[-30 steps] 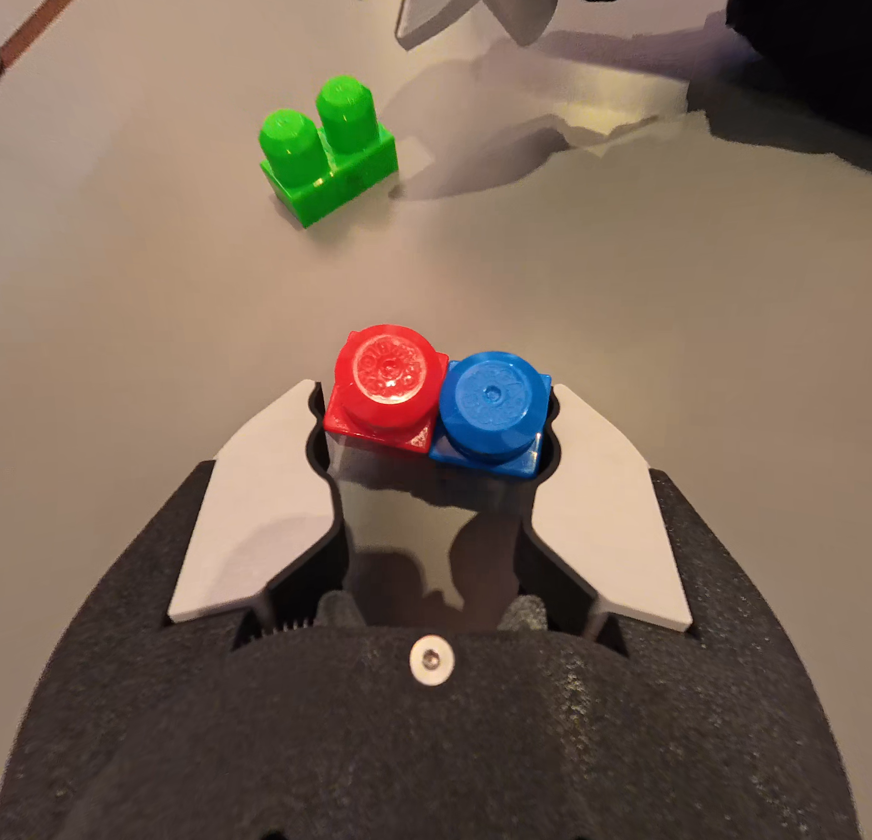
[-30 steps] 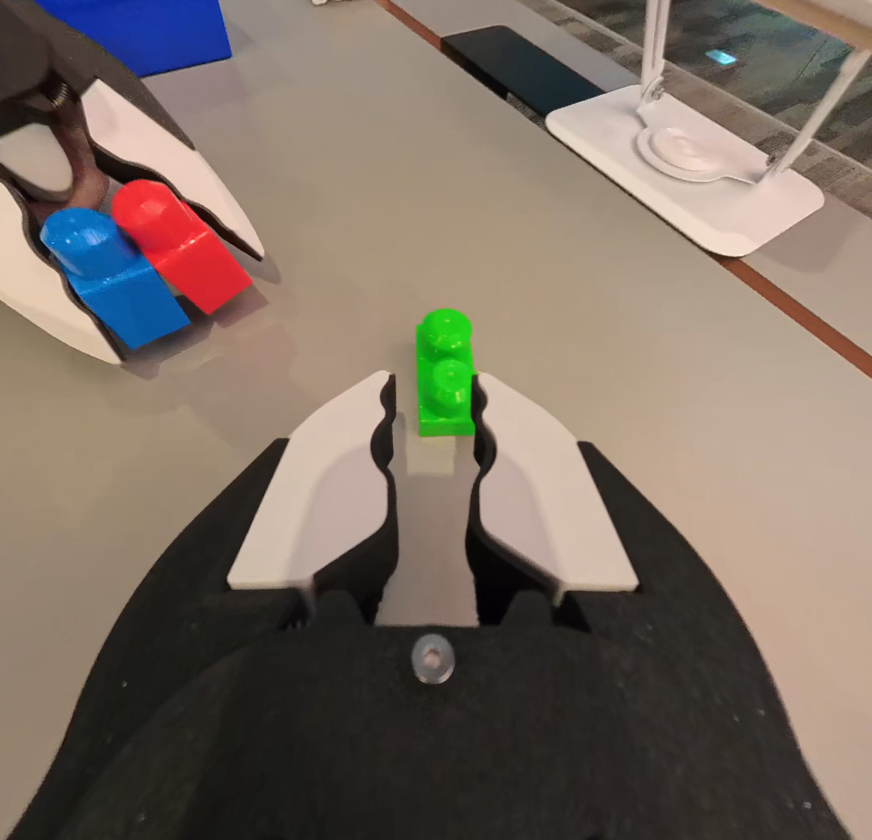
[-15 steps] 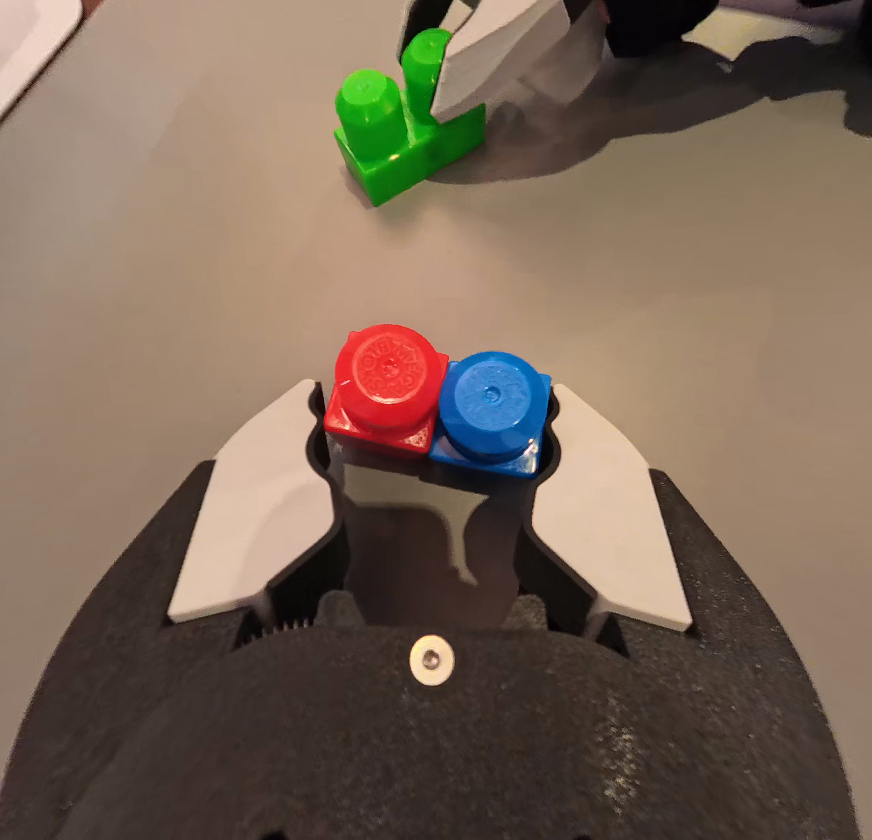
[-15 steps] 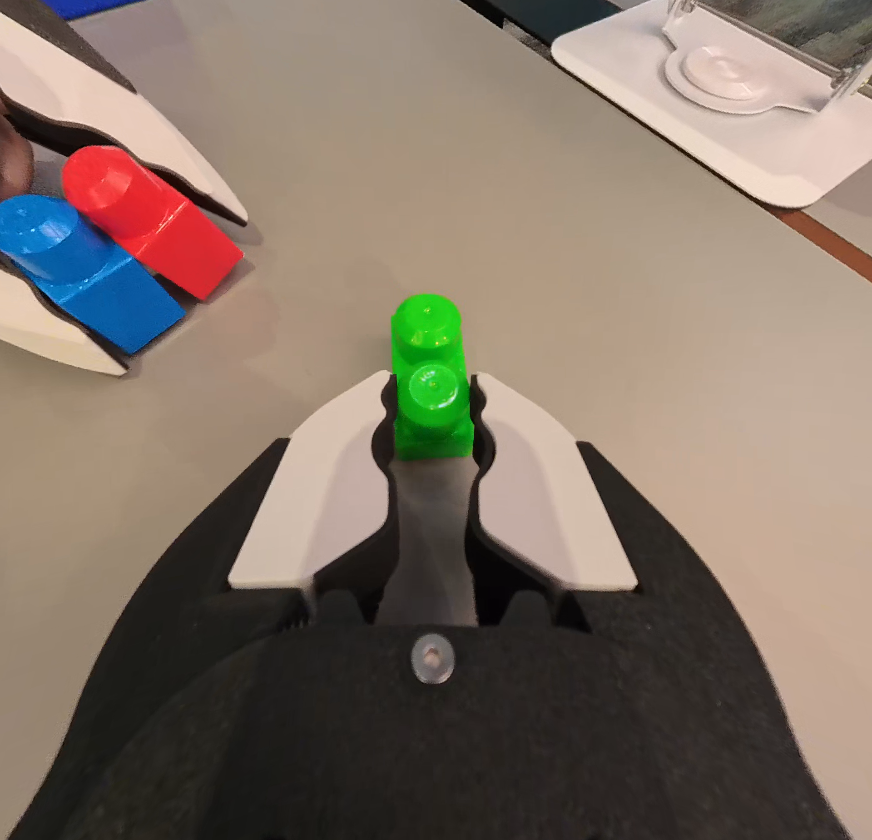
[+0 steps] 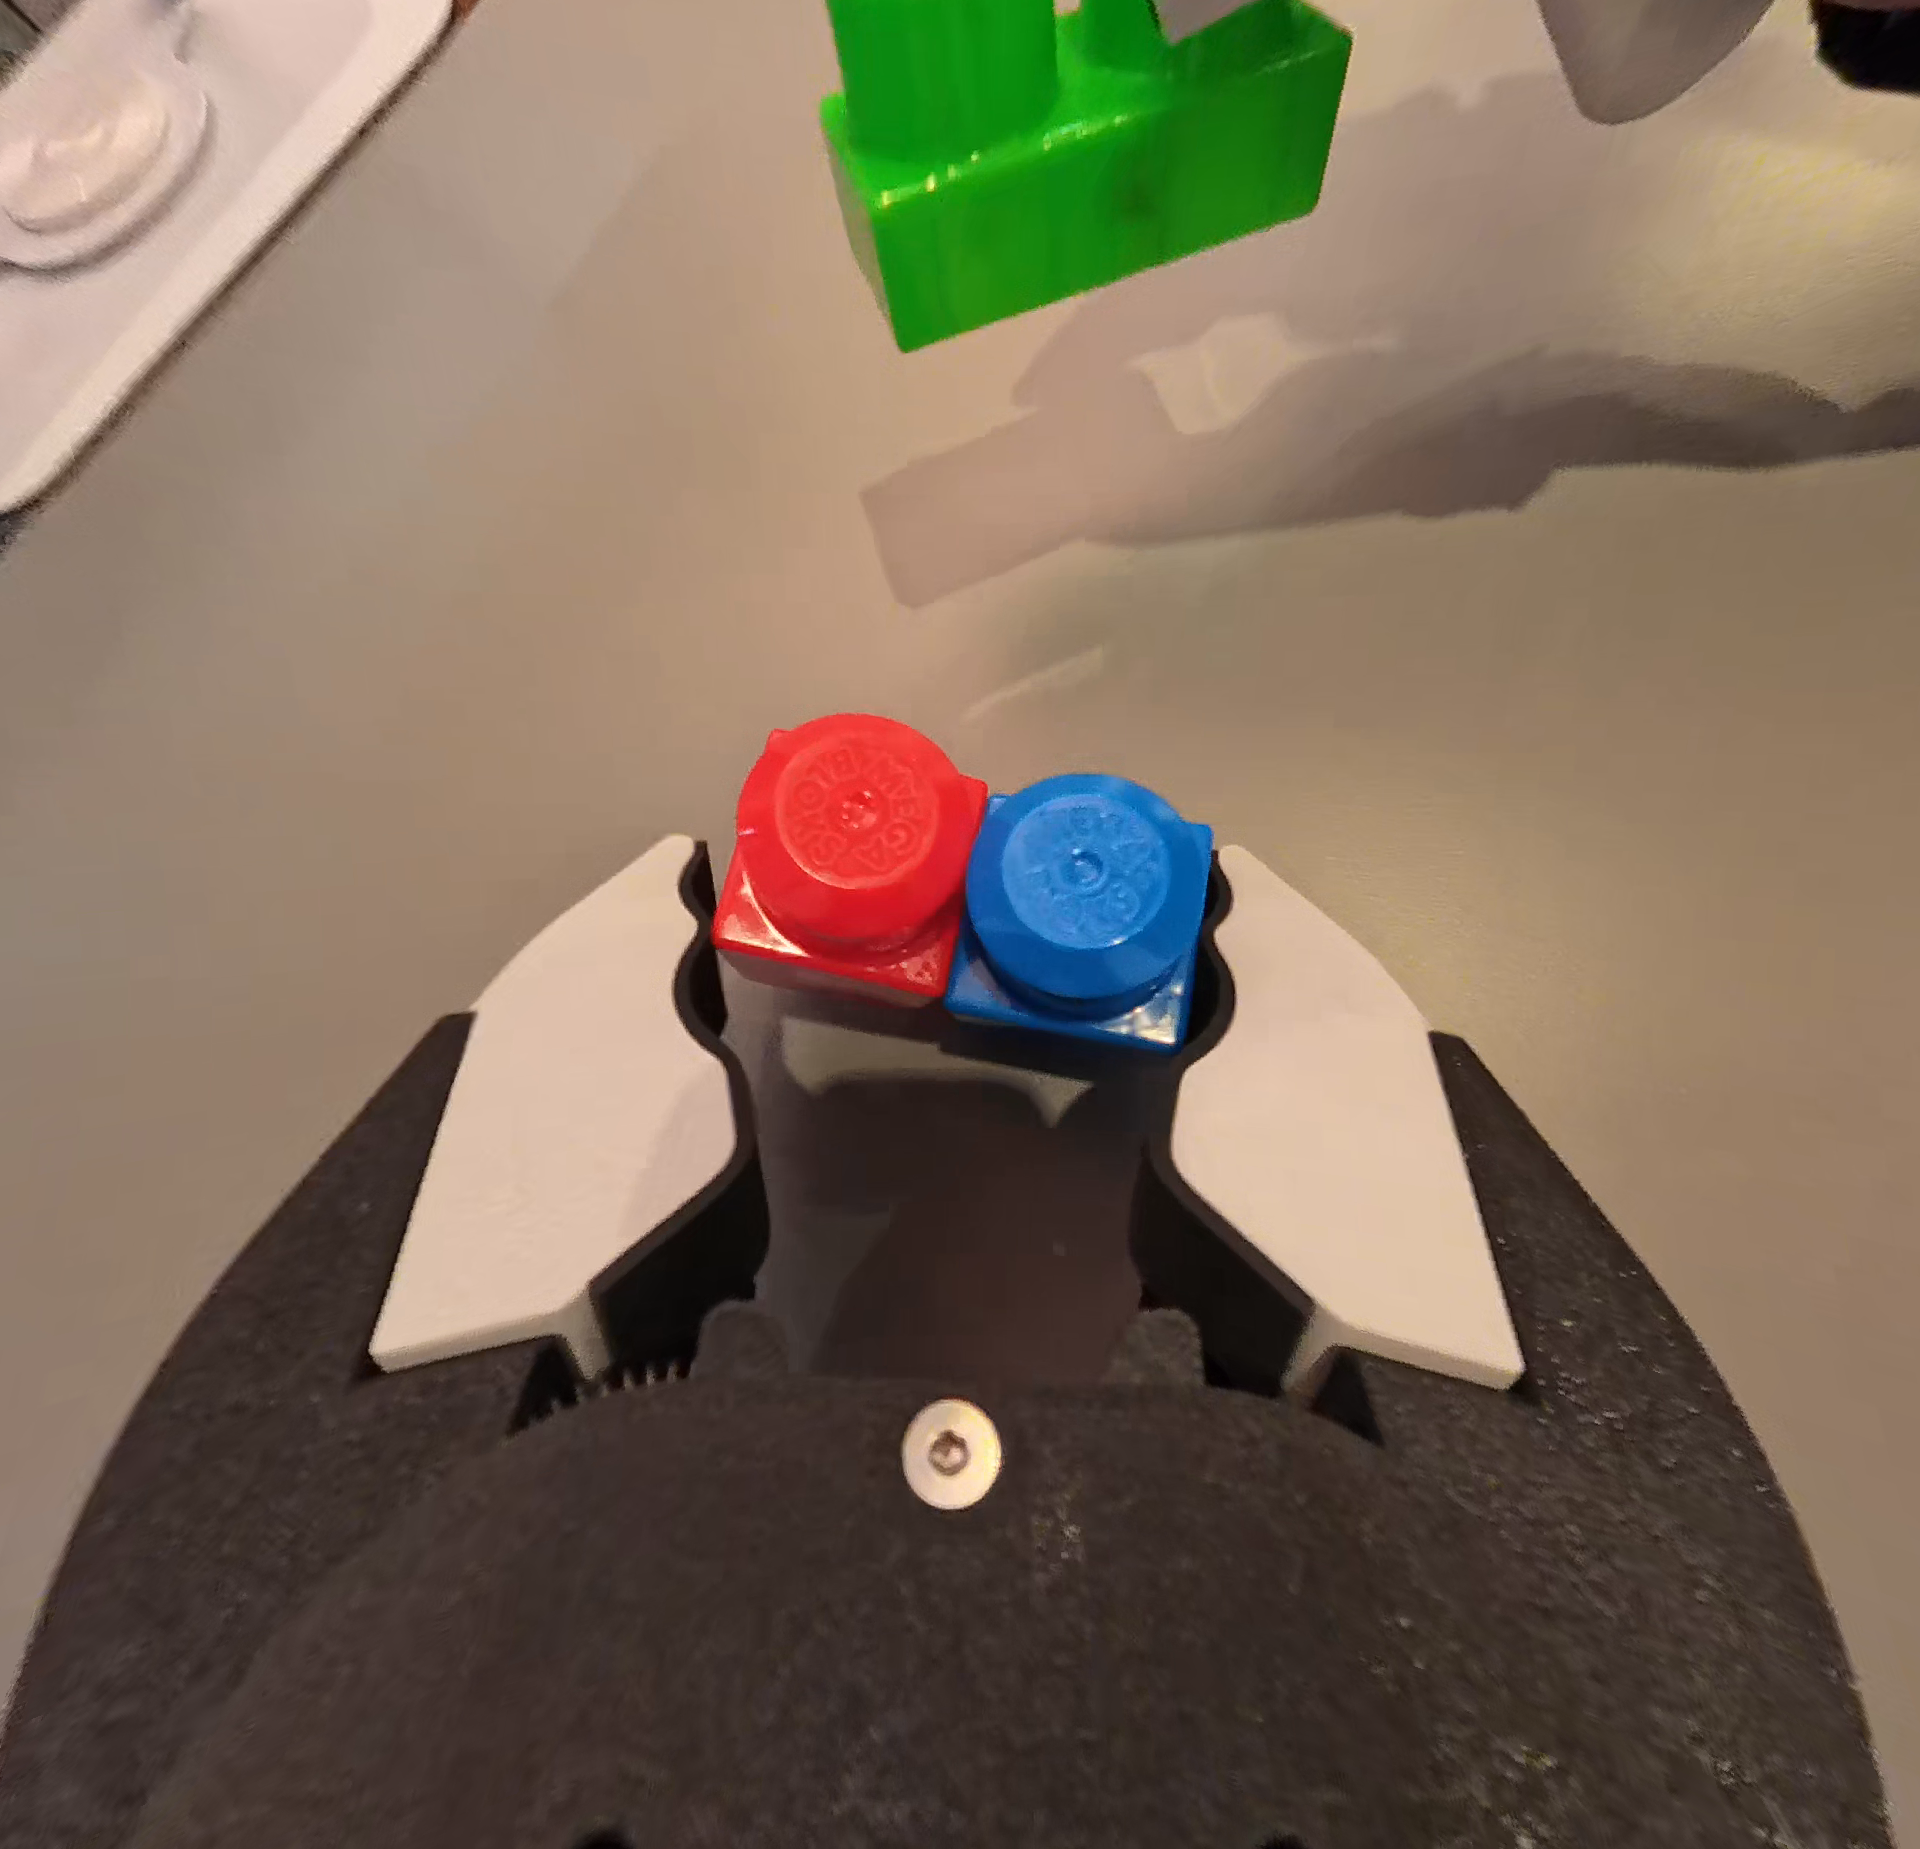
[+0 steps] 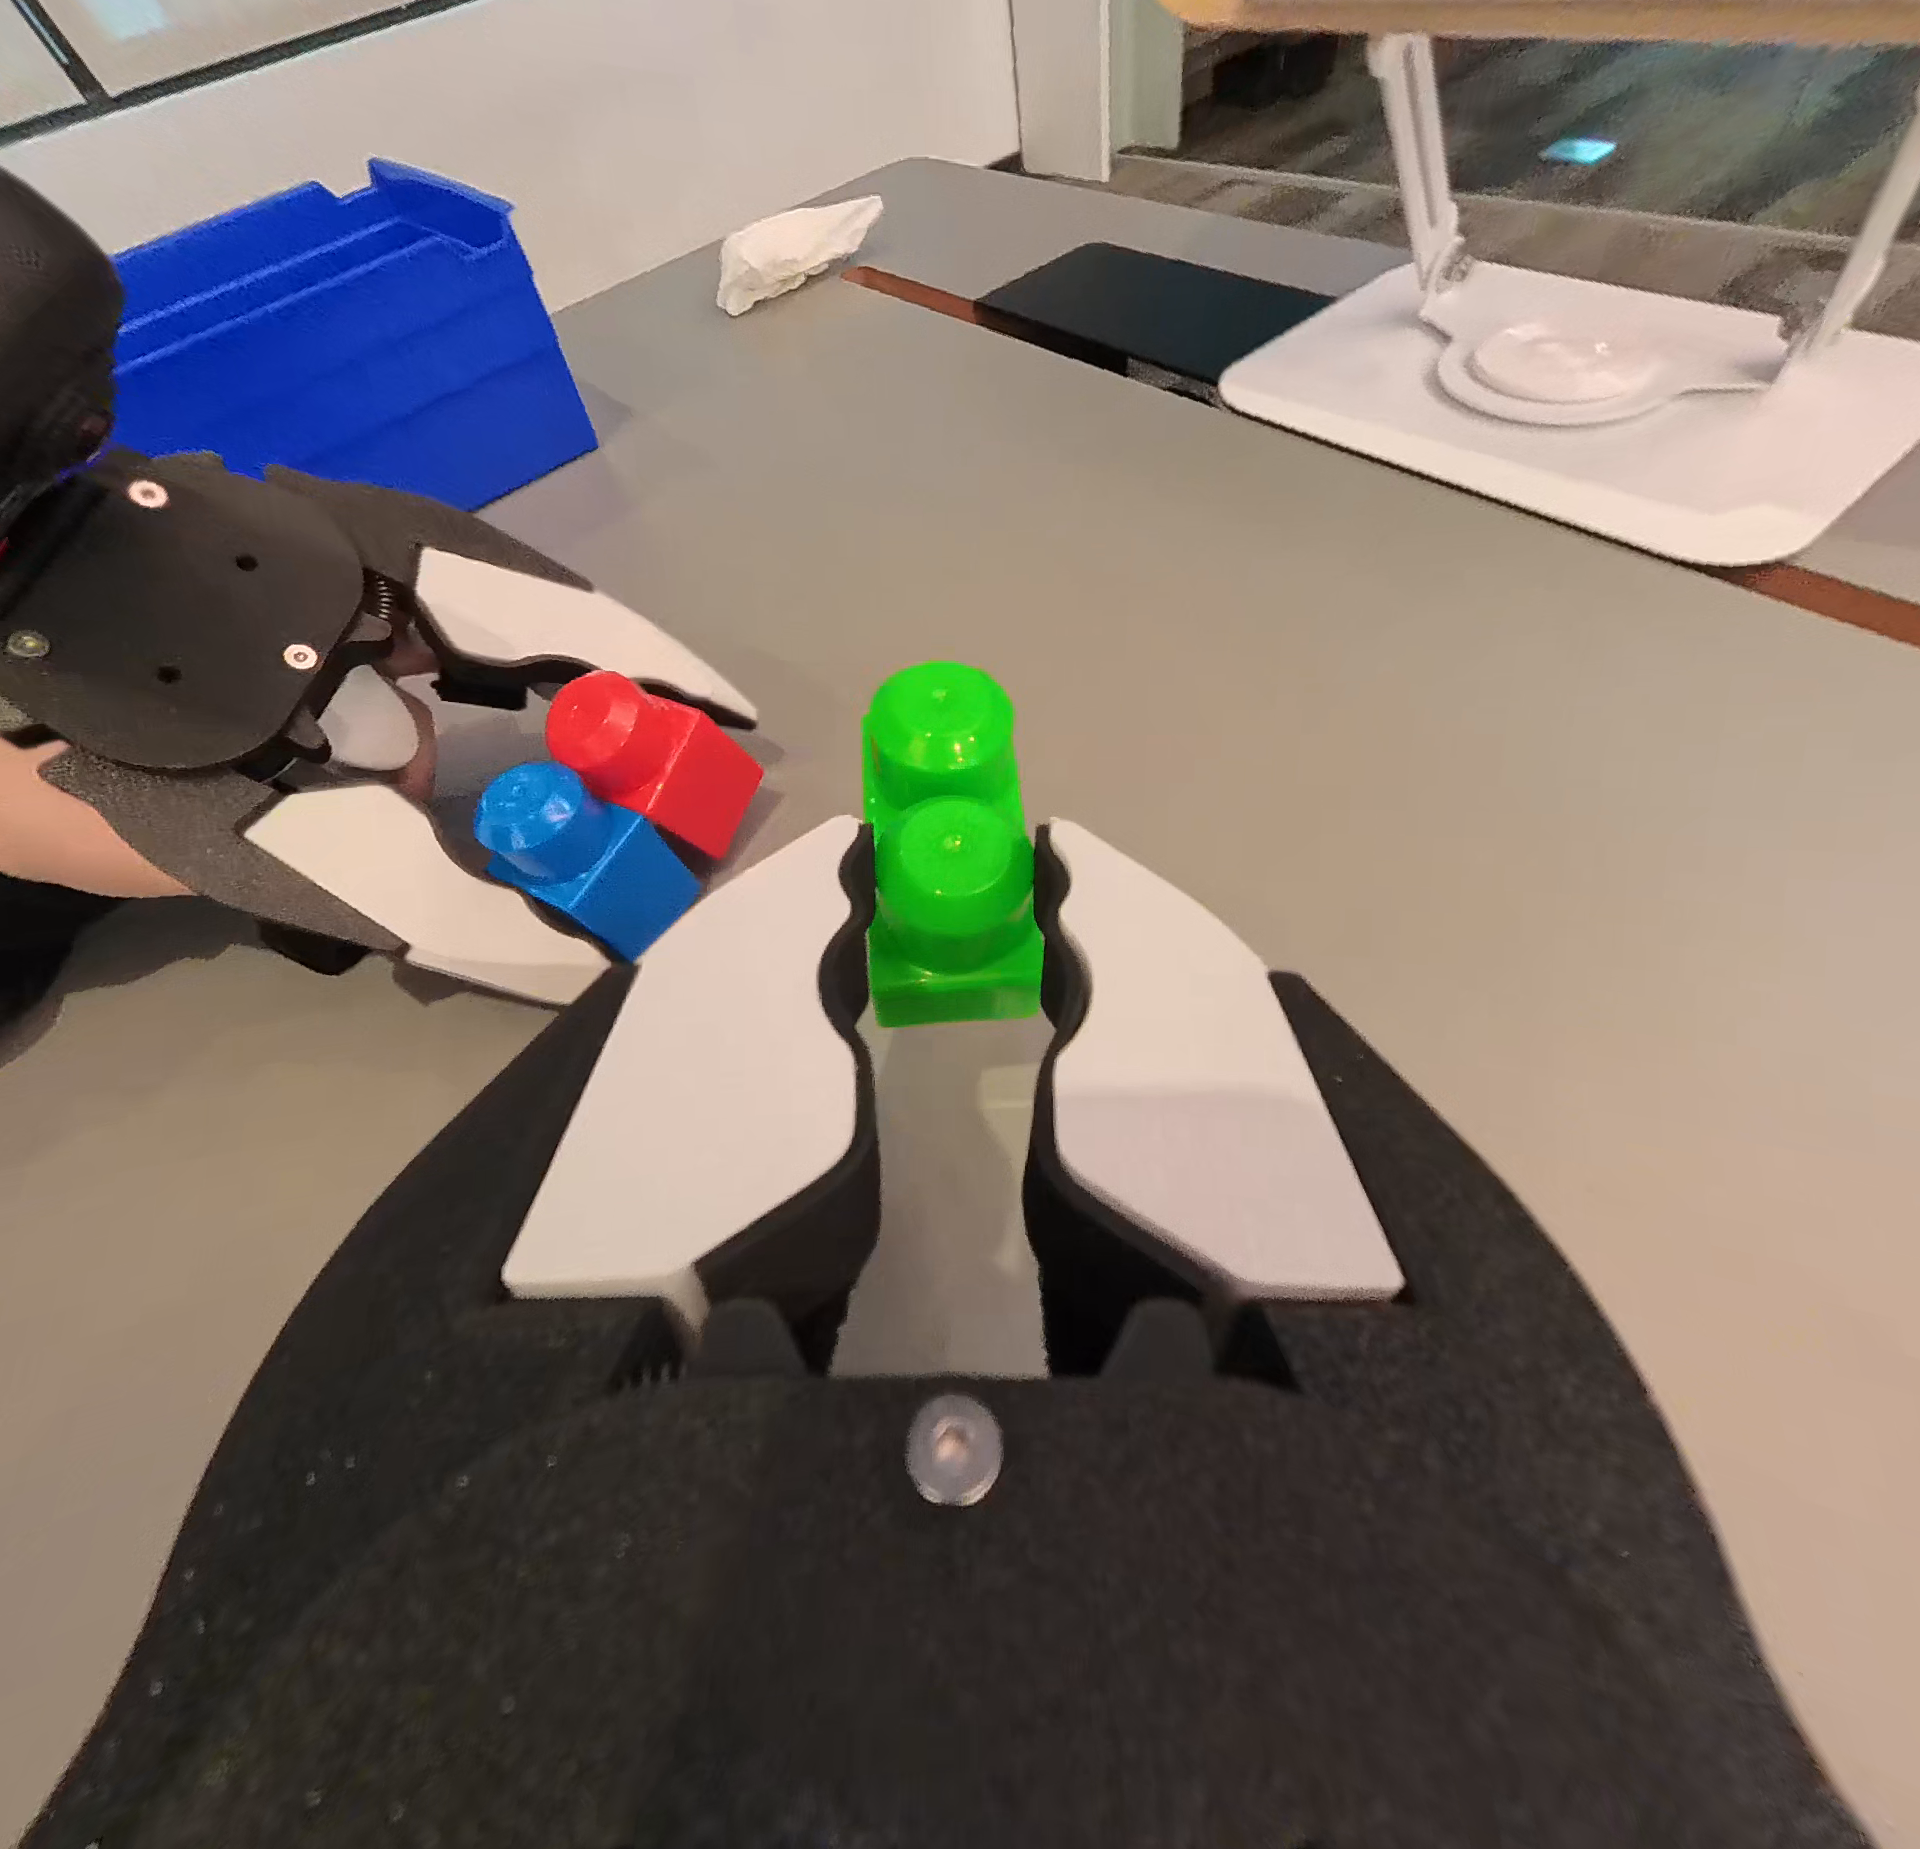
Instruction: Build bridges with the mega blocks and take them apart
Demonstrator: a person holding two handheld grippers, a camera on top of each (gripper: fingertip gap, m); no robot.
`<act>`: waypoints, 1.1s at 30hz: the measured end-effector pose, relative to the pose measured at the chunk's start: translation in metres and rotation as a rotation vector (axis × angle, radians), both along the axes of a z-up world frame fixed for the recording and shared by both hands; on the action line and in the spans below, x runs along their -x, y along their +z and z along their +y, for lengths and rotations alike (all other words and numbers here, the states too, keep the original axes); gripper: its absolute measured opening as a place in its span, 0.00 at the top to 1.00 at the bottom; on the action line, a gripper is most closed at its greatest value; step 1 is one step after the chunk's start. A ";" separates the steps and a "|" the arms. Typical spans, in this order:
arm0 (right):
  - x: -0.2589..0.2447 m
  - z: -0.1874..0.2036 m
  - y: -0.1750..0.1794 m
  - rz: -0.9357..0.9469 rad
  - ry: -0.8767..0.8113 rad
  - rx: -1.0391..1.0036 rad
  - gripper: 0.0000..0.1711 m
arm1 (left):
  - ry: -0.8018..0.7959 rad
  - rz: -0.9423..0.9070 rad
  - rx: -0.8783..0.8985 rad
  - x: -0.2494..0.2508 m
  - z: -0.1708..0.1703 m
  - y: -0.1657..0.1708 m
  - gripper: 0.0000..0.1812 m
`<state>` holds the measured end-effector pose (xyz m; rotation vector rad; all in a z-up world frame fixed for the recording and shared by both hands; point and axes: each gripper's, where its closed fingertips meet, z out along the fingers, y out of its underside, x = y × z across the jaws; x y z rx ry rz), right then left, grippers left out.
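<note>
Right wrist view shows the green block (image 6: 951,864), a two-stud piece, clamped between the right gripper (image 6: 951,895) fingers by its near end and, judging by its detached shadow in the left wrist view, lifted clear of the counter (image 6: 1351,812). Off to the left of those fingers, the left gripper (image 5: 961,916) fingers are clamped on the red block (image 5: 847,854) and blue block (image 5: 1081,906) side by side, studs pointing back toward the camera. My reading is that the bridge is not yet built: both piers are held together and the span is in the air ahead of them, so pressing green over red and blue remains, and then the whole take-apart. Raised lettering rings the stud tops of the red and blue blocks; I leave it unread. Beyond the fingers sit a blue bin (image 6: 332,334), a crumpled white tissue (image 6: 795,246) and a white stand base (image 6: 1621,417).
</note>
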<state>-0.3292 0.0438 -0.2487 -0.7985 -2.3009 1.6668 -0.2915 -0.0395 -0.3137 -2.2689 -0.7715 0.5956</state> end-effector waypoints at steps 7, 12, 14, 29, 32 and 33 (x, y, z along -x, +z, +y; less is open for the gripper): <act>0.005 0.011 -0.010 -0.058 -0.012 0.022 0.83 | -0.040 -0.177 -0.177 -0.011 0.004 -0.008 0.51; 0.003 0.013 -0.011 -0.060 -0.001 0.021 0.83 | -0.063 -0.163 -0.120 -0.015 0.004 -0.013 0.50; 0.003 0.013 -0.011 -0.057 0.002 0.013 0.83 | -0.075 -0.169 -0.121 -0.017 0.004 -0.013 0.50; -0.003 0.009 -0.016 -0.068 0.040 -0.017 0.83 | -0.145 -0.164 -0.142 -0.023 0.003 -0.009 0.51; -0.003 0.009 -0.016 -0.067 0.046 -0.021 0.83 | -0.176 -0.168 -0.136 -0.027 -0.002 -0.009 0.48; -0.004 0.009 -0.016 -0.067 0.047 -0.020 0.83 | -0.173 -0.168 -0.130 -0.027 -0.006 -0.010 0.46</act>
